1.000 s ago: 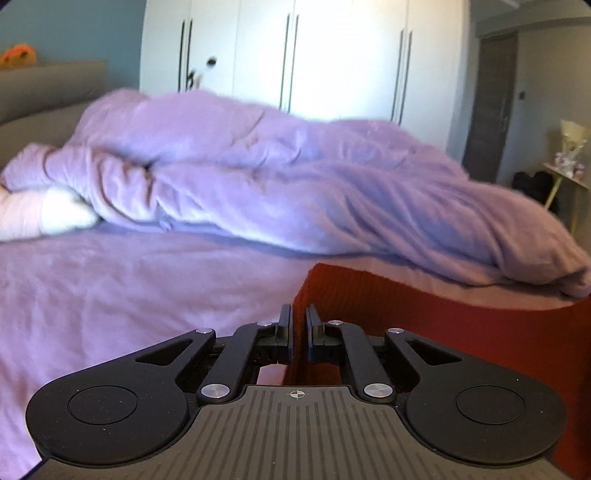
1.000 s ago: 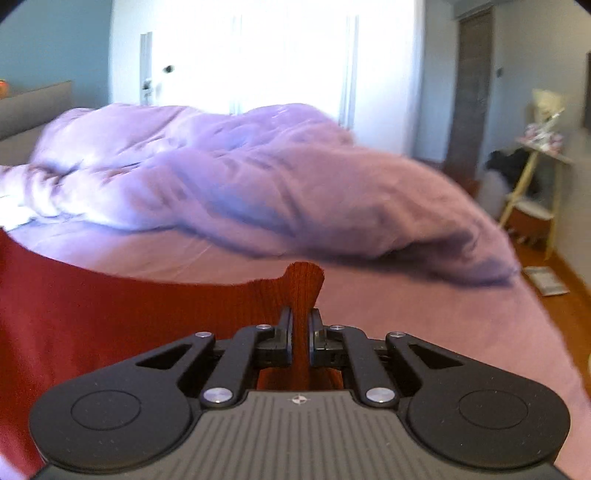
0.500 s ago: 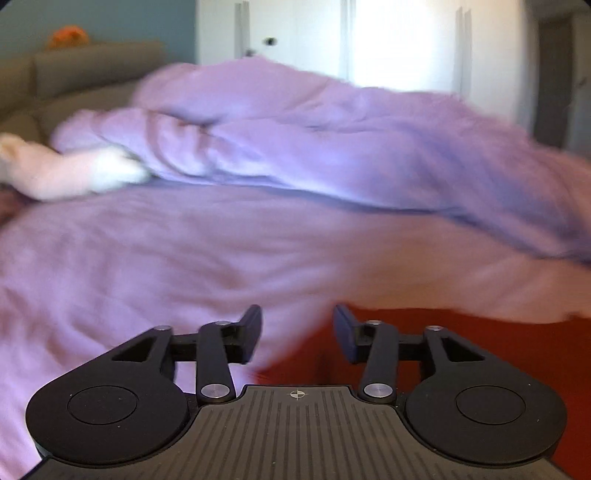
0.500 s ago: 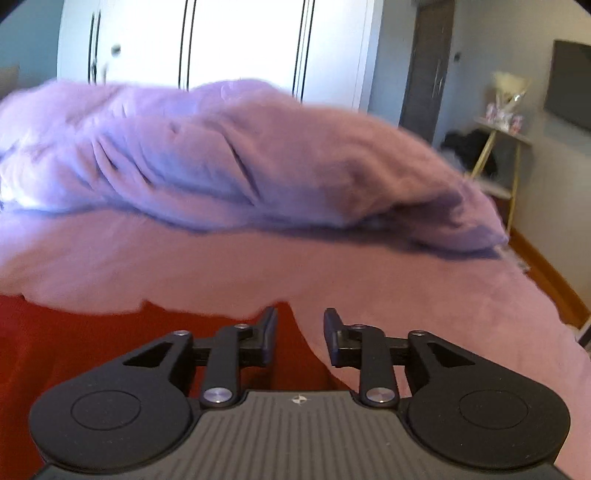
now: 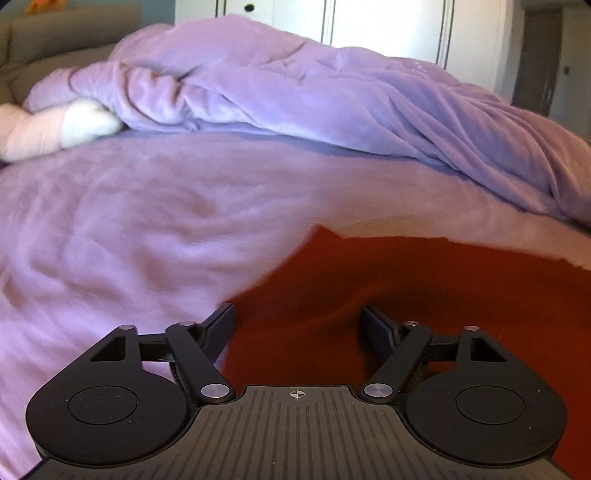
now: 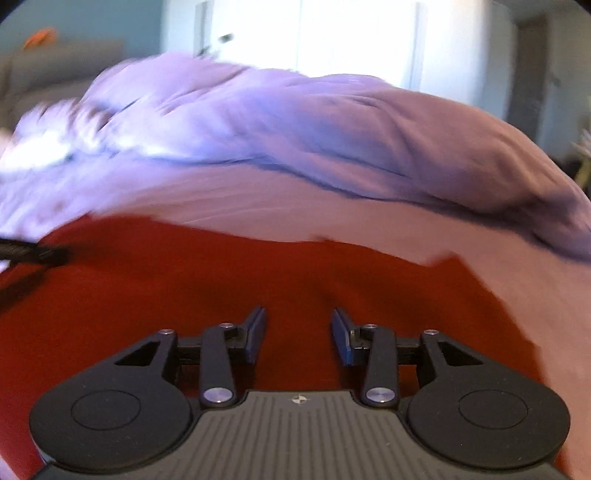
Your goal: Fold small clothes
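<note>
Red knit garment (image 5: 424, 280) lies spread on the lilac bedsheet (image 5: 122, 229), near the bunched purple duvet (image 5: 332, 96). Left gripper (image 5: 297, 323) and right gripper (image 6: 297, 332) are both opening over it, pads clear of the cloth, nothing pinched. That looks like a release so the fabric settles flat for folding.

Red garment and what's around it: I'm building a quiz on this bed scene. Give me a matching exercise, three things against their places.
Things:
1. red garment
2. purple duvet
3. white wardrobe

Places:
A. bunched across the far side of the bed
B. against the wall behind the bed
C. spread on the sheet right before the grippers

Pairs: 1-C, 2-A, 3-B
</note>
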The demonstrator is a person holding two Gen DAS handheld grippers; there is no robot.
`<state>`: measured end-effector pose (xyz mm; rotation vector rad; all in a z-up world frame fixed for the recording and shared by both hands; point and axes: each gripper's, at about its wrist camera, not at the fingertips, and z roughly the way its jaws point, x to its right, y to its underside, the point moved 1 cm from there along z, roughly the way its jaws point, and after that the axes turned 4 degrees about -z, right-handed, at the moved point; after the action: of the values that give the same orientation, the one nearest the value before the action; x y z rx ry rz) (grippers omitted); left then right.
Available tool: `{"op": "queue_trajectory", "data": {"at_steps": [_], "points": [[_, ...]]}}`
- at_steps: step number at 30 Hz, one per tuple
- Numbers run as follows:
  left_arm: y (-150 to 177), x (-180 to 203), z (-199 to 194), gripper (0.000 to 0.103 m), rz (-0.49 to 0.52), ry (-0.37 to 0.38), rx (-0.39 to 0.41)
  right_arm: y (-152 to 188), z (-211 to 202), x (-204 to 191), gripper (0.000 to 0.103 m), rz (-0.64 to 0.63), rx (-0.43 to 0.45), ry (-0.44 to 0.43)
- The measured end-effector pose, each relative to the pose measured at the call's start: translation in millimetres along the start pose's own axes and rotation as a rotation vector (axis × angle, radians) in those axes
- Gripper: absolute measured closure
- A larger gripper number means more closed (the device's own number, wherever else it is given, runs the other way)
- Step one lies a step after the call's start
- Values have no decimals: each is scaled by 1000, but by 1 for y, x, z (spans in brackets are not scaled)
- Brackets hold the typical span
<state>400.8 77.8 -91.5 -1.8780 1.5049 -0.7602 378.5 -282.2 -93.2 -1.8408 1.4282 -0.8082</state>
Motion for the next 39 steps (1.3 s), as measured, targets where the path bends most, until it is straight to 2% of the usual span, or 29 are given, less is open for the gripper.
{"op": "queue_trajectory", "data": {"at_steps": [1,2,4,7,8,9,10,12,16,18,19,22,24,26,27,28,31,35,39], "points": [[2,-8,-1,10,-13,-31,-2,3,-6,17,67,30,7,7],[3,-19,-4,10,-47,-27,-7,5,-9,29,72,42,8,22],[7,-35,-9,10,-100,-73,-28,14,-18,53,71,48,-1,79],[13,-53,-19,12,-117,-105,-72,28,-34,86,69,91,-15,159],[16,-57,-25,12,-108,-118,-77,31,-39,91,64,103,-31,199],[18,-59,-31,13,-101,-120,-81,35,-46,98,52,123,-52,243],[21,-60,-38,14,-98,-111,-89,39,-54,103,51,158,-63,266],[28,-62,-57,14,-108,-71,-92,43,-73,105,51,220,-72,249],[46,-70,-89,14,-205,46,-108,54,-113,85,51,286,-60,150],[51,-70,-96,15,-221,73,-124,61,-123,72,51,277,-53,112],[52,-70,-97,16,-219,70,-130,64,-124,64,56,242,-66,108],[54,-70,-102,21,-221,82,-149,78,-124,55,60,181,-96,133],[56,-71,-109,22,-225,102,-160,80,-123,60,60,179,-91,186],[57,-73,-112,22,-243,125,-184,80,-125,67,60,189,-107,289],[59,-75,-114,22,-256,145,-192,78,-124,70,63,182,-133,372],[61,-76,-115,22,-265,161,-195,79,-123,76,65,194,-166,417],[65,-77,-115,22,-285,209,-211,82,-137,89,65,330,-145,317],[70,-81,-105,22,-382,274,-264,87,-148,74,65,289,-155,302],[69,-90,-91,22,-498,307,-272,96,-161,64,65,330,-157,277]]}}
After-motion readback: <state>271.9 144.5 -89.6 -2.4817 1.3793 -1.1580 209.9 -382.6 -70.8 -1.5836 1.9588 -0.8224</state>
